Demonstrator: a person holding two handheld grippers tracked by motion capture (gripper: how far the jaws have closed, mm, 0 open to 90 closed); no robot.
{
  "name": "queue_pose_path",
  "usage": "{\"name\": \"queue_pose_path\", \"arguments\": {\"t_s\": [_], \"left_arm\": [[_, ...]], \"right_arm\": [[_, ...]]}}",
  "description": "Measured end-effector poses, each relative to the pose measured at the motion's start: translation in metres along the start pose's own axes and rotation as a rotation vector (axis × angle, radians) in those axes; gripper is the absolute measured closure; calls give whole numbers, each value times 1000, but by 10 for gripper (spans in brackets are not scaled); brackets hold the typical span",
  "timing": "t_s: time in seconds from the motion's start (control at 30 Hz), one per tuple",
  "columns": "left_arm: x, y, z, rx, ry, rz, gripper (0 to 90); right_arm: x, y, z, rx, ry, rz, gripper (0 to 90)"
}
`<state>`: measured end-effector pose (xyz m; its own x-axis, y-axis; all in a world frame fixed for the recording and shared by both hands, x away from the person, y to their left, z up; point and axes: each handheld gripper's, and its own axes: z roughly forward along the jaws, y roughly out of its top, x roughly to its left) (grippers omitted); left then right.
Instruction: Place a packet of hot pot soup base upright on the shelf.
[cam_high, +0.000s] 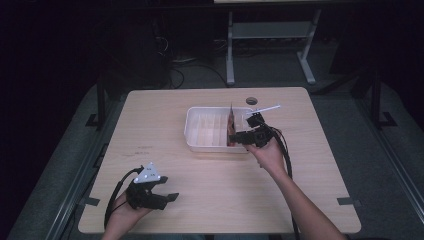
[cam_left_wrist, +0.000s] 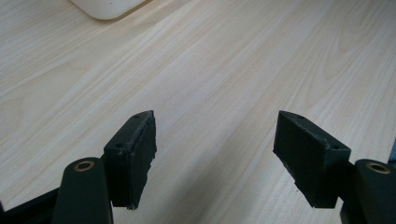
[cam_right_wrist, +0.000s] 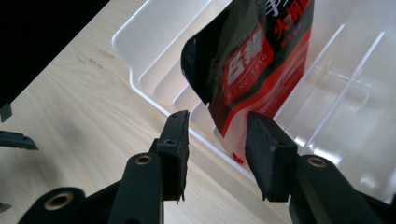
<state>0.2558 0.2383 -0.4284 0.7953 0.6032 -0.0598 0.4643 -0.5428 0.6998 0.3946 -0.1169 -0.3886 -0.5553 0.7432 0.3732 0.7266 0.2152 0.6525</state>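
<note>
Pouch (cam_right_wrist: 252, 70) upright in tray (cam_right_wrist: 154, 37), wood table (cam_left_wrist: 224, 60)

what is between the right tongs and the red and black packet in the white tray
Nothing visible. The right tongs are open at the near rim of the white tray, and the red and black packet stands in a slot just beyond the jaws, its lower edge showing in the gap between them.

The surface (cam_high: 210, 180) is pale wood with a fine streaked grain. The tray (cam_right_wrist: 154, 42) is white and ribbed. The packet (cam_right_wrist: 254, 65) standing in it is black and red with white lettering. Both hand-held grippers' jaws are matte black with brass-coloured rivets.
</note>
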Motion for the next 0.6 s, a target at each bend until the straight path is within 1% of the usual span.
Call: {"name": "queue_pose_path", "arguments": {"t_s": [0.3,0.4,0.47,0.6], "left_arm": [[1,0,0,3,1,0,294],[1,0,-1,0,5,-4,290],[1,0,-1,-1,6,-5,290],[2,-1,-1,3,6,-4,289]], "right_arm": [[0,-5,-5,11,17,-11,560],[0,-6,-7,15,37,-17,540],[1,-6,-7,20,37,-30,538],[3,-9,-9,32,50,-35,521]]}}
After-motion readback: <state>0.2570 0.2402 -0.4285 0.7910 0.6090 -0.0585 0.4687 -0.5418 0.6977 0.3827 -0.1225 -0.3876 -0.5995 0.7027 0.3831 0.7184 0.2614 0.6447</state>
